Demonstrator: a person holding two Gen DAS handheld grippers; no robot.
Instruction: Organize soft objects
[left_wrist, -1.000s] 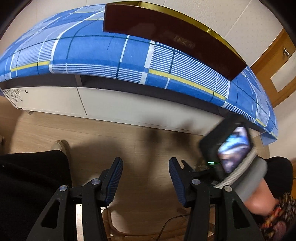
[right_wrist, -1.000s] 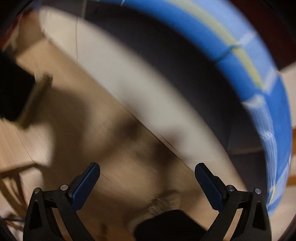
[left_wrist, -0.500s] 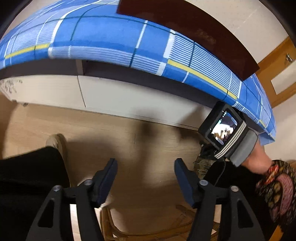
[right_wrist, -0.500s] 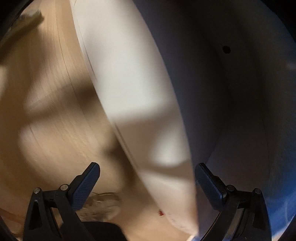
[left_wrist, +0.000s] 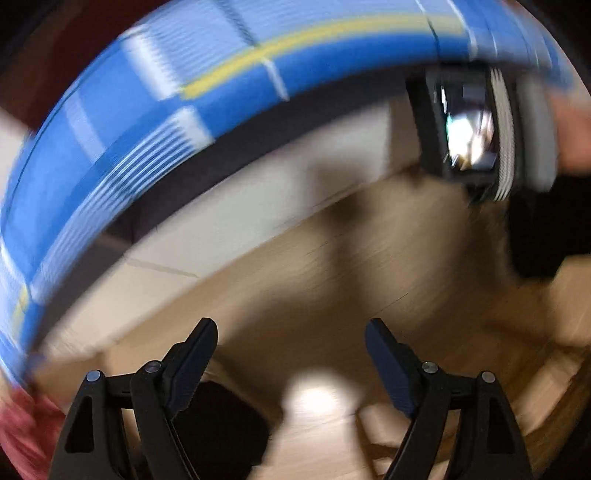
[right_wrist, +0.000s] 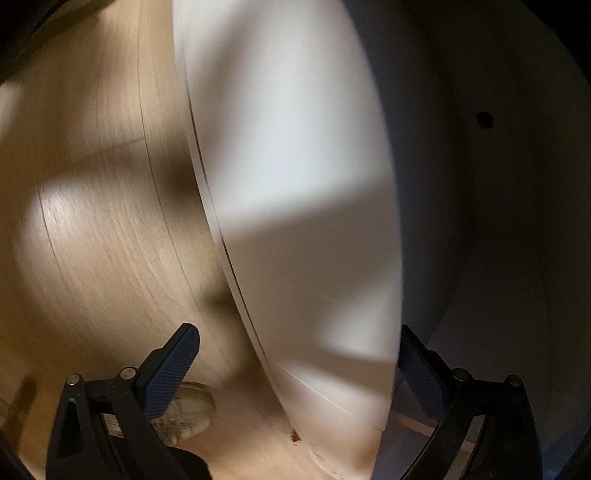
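- While both grippers hang empty over the wooden floor (right_wrist: 110, 240), nothing's grabbed yet, so this looks like the reaching step.
- left gripper (left_wrist: 291, 354) jaws are opening, right gripper (right_wrist: 299, 369) spread wide by the white bed base (right_wrist: 295, 166); next they need an actual soft thing, none visible.

Right gripper (right_wrist: 295, 363) points down at the wood floor (right_wrist: 96, 236), jaws spread wide with nothing between the blue pads (right_wrist: 170, 373). A white bed-base panel (right_wrist: 295, 184) runs diagonally through the frame, its bottom edge meeting the floor, with a dark recess (right_wrist: 498, 221) beyond it on the right holding one small dark hole (right_wrist: 484, 119). Behind the left finger a pale slipper toe (right_wrist: 194, 413) sits on the floor, and a small red speck (right_wrist: 294, 436) lies by the panel's foot.
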